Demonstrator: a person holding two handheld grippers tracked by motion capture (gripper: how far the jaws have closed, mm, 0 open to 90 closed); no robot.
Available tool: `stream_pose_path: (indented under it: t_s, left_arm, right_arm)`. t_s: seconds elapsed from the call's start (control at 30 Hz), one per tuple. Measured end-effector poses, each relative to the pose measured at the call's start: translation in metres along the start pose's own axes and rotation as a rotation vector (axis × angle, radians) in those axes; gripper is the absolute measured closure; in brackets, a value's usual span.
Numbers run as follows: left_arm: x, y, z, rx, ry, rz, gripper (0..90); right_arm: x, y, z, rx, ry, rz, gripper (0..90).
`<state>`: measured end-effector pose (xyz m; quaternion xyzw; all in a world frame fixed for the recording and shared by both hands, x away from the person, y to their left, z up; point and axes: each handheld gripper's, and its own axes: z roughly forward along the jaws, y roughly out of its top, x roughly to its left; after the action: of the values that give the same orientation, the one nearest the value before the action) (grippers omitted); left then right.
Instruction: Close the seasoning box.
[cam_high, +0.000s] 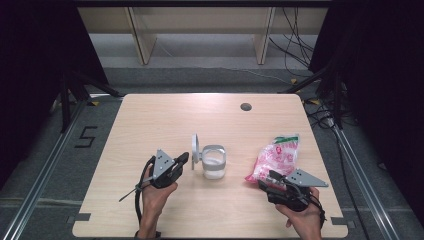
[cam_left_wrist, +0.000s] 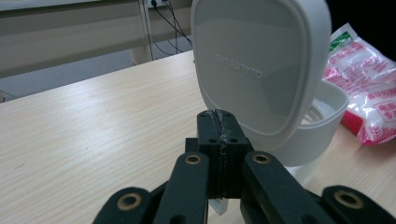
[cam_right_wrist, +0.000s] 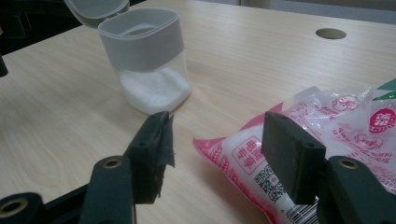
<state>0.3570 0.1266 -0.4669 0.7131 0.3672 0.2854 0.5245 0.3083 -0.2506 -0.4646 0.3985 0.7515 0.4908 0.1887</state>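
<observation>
Where lid (cam_high: 195, 148) stands open, jar (cam_high: 214, 167) between grippers, bag (cam_high: 276, 156) rightward.

The bag (cam_high: 276, 157) is pink and white — with a green corner. The jar (cam_right_wrist: 148, 60) has a grey-white top, and the table (cam_high: 150, 125) is pale wood.

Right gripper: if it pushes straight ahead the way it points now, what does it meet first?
Most likely the pink-and-white bag, lying just ahead between the open jaws of the right gripper. The container stands farther off to the left; depth is uncertain.
</observation>
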Motion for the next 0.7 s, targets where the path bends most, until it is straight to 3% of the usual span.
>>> stream_pose_path:
  t_s: [0.07,0.2,0.3,0.47,0.53,0.57,0.7]
  left_arm:
    - [0.0006,0.0002,0.0005,0.001,-0.001,0.000,89.3]
    - [0.0017,0.0034,0.0046,-0.001,-0.001,-0.003,89.3]
    - [0.0008,0.0044,0.0065,-0.001,-0.003,-0.007,89.3]
    - [-0.0009,0.0065,0.0086,0.000,-0.011,-0.002,89.3]
    - [-0.0012,0.0076,0.0088,0.002,-0.012,0.001,89.3]
    - [-0.0024,0.0086,0.0088,0.004,-0.014,0.010,89.3]
    - [-0.0029,0.0098,0.0091,0.007,-0.016,0.014,89.3]
  right_arm:
    - [-0.0008,-0.0001,-0.0003,0.009,-0.006,-0.016,43.1]
    - [0.0018,-0.0013,-0.0016,0.000,0.001,0.012,43.1]
    - [0.0004,-0.0017,-0.0009,-0.002,0.019,0.000,43.1]
    - [0.0010,-0.0023,-0.0033,0.006,0.000,-0.011,42.9]
    - [0.0018,-0.0029,-0.0014,-0.007,0.011,-0.007,42.7]
    - [0.0047,-0.0033,-0.0038,0.005,0.009,0.026,42.6]
    - [0.0040,-0.0045,-0.0036,0.006,0.013,0.003,42.0]
